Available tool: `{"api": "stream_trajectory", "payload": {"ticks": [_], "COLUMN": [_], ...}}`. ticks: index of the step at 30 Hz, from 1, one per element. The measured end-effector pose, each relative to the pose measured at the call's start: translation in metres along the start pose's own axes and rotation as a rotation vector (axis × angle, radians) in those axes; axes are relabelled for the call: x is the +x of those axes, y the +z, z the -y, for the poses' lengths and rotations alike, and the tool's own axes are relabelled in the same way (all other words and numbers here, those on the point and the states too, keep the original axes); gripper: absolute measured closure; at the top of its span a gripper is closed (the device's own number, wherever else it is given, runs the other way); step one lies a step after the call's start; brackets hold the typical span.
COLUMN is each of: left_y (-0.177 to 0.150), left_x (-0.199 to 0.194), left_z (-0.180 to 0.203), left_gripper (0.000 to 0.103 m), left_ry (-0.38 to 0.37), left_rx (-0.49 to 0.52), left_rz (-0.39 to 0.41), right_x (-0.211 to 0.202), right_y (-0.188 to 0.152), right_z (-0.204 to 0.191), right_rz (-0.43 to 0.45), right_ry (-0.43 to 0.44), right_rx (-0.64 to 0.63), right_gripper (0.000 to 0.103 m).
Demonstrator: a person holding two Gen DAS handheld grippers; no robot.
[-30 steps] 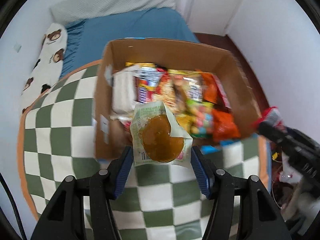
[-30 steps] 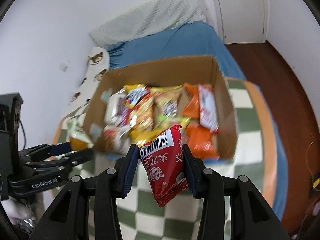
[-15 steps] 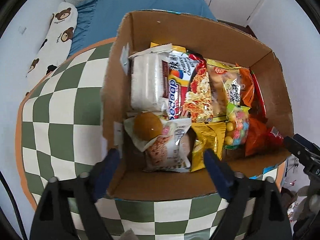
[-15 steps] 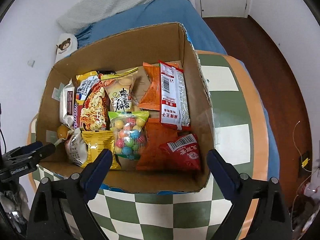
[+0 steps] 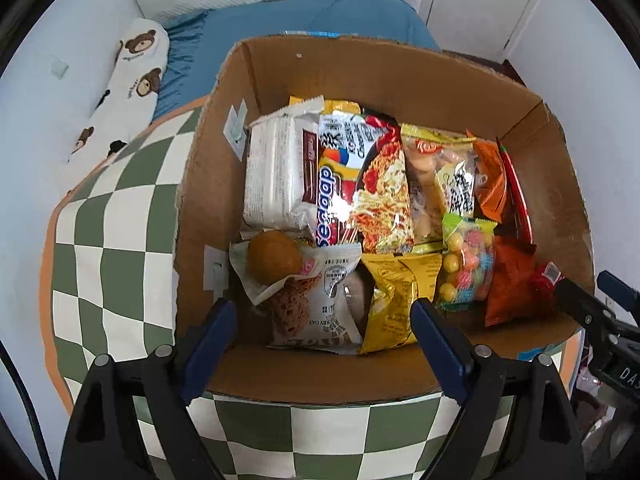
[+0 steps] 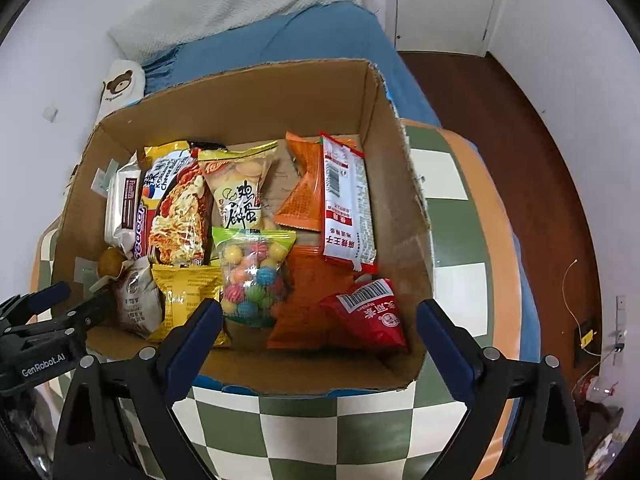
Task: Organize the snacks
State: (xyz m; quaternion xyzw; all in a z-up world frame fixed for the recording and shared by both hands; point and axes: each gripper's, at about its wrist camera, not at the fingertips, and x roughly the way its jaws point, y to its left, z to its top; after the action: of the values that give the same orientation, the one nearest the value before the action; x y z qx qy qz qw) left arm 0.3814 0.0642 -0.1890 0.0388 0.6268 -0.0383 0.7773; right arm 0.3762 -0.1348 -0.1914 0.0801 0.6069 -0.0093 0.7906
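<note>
Snacks fill the cardboard box [image 5: 400,76] that lies ahead of both pairs of jaws. We see the egg packet [image 5: 276,258] and an oat cookie pack [image 5: 320,304] just ahead of our left gripper [image 5: 322,332], whose jaws stand wide apart with nothing clamped. The red packet [image 6: 370,320] rests in the near corner, between the spread and empty jaws of our right gripper [image 6: 318,334]. Noodles [image 6: 180,216], a candy bag [image 6: 252,276] and orange packs [image 6: 308,188] lie farther ahead. We judge the packing nearly done: no loose snack shows outside the box, though the views hide what sits behind us. The box sits on a tabletop under a green checked cloth [image 6: 304,436]. Beyond it we see a bed with a blue sheet [image 6: 320,36], a bear-print pillow [image 5: 132,84], white walls and a dark wooden floor [image 6: 520,128].
</note>
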Motion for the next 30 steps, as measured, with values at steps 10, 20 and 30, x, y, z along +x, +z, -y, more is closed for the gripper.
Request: {"api": "stream_trajectory", "payload": {"ticks": [10, 20, 30], "left_y": [-0.017, -0.069, -0.132], "left_x": [-0.046, -0.122, -0.187], "left_z": [0.001, 0.003, 0.004], "left_gripper": [0.014, 0.014, 0.014], "left_ry": [-0.01, -0.033, -0.024], "left_rx": [-0.01, -0.018, -0.006], "left_rz": [0.113, 0.253, 0.346], "right_x": [-0.043, -0.128, -0.208], "right_y": [-0.012, -0.058, -0.122], "right_z": [-0.003, -0.013, -0.02], "right_rz": [0.101, 0.251, 0.366], "right_ry": [-0.013, 0.001, -0.011], "right_rx": [-0.017, -0.044, -0.079], "right_gripper": [0.003, 0.001, 0.001]}}
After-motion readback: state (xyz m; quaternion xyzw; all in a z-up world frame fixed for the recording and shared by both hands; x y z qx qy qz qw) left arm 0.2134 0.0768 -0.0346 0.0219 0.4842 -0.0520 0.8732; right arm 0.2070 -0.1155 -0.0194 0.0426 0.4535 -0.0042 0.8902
